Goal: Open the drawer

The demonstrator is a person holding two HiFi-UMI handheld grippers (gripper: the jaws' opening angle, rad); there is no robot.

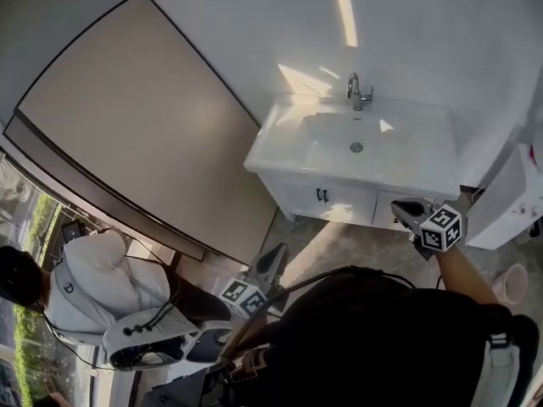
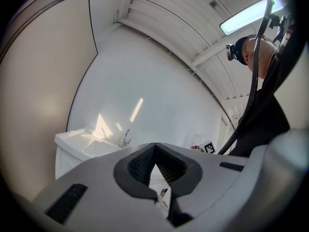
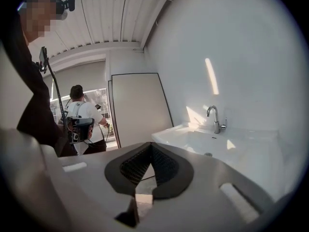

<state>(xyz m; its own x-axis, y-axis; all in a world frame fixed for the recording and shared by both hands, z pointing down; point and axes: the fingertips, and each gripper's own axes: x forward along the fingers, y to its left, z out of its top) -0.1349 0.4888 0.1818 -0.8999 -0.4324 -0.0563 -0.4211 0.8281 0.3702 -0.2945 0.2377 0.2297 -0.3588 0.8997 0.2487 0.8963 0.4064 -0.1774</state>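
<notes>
**Head view.**
- Left gripper [image 1: 278, 251]: held low in front of the person's dark torso, arm hidden. It points up-frame toward the left corner of the vanity cabinet [image 1: 293, 195] and is well apart from it. Jaw state is not readable here.
- Right gripper [image 1: 399, 206]: bare forearm [image 1: 462, 270] stretched forward, with the marker cube at the wrist end. The tips lie over the right part of the cabinet front. Cannot tell whether they touch.
- Drawer: somewhere among the white front panels [image 1: 348, 203] under the basin [image 1: 373, 147]. Cannot tell which panel it is. All panels sit flush and closed.
- Counts: 2 grippers, 1 cabinet, 1 faucet [image 1: 358, 91], 1 drain [image 1: 356, 147], 2 black handles [image 1: 321, 195] side by side, 1 beige panel [image 1: 127, 117] leaning on the wall.
- A second person [image 1: 93, 287] in white is at lower left.

**Left gripper view.**
- Ribbed pads [image 2: 141, 166] meet at the tips. The jaws are closed with nothing between them.
- The cabinet is at far left with its faucet above, and the cabinet front is mostly cut off by the gripper body.
- The right gripper's marker cube [image 2: 208, 147] shows beyond.

**Right gripper view.**
- Pads [image 3: 166, 167] meet at the tips. The jaws are closed and empty.
- The basin top lies ahead and to the right.
- The cabinet front is below the frame and hidden by the gripper body.
</notes>
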